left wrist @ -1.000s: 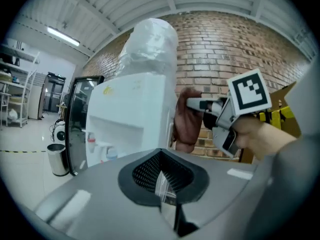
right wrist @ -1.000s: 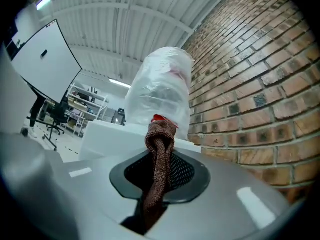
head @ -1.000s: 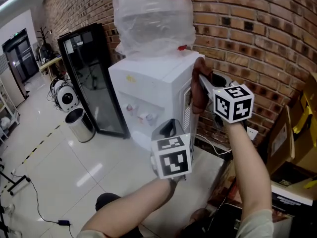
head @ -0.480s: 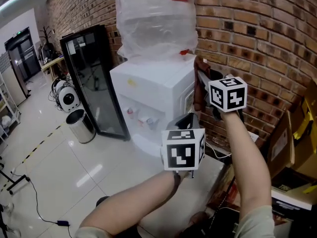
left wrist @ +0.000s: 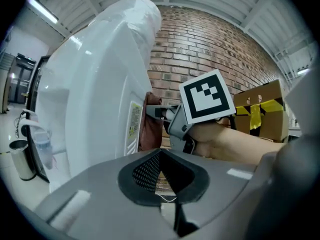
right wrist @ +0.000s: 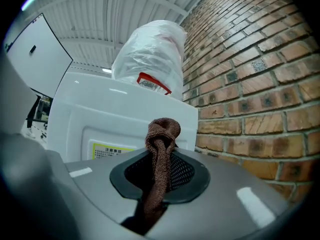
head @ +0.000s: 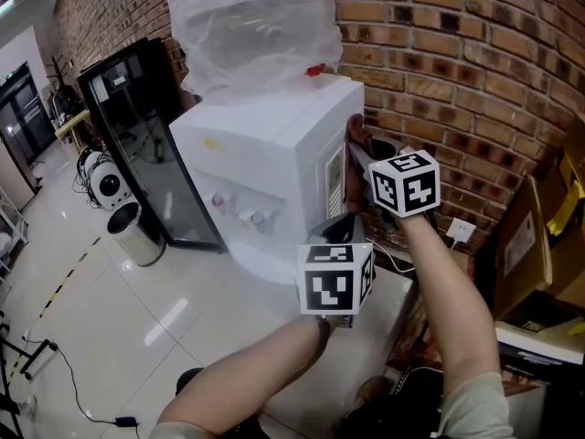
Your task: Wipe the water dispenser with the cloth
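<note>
— Where is the cloth [right wrist: 160, 154]?
— Clamped in the right gripper [head: 358, 156], against the side panel of the water dispenser [head: 274, 154], lower than a second ago (beside the label now).
— And the left gripper [head: 331, 236]?
— Jaws together, empty; it has shifted in beneath the right one.
— Around them?
— A wrapped bottle [head: 251, 26] on top, the brick wall [head: 457, 62] crowding close behind, a black cabinet [head: 137, 126] and a bin [head: 135, 233] further left.

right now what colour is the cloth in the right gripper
Brown cloth, clearest in the right gripper view.
</note>
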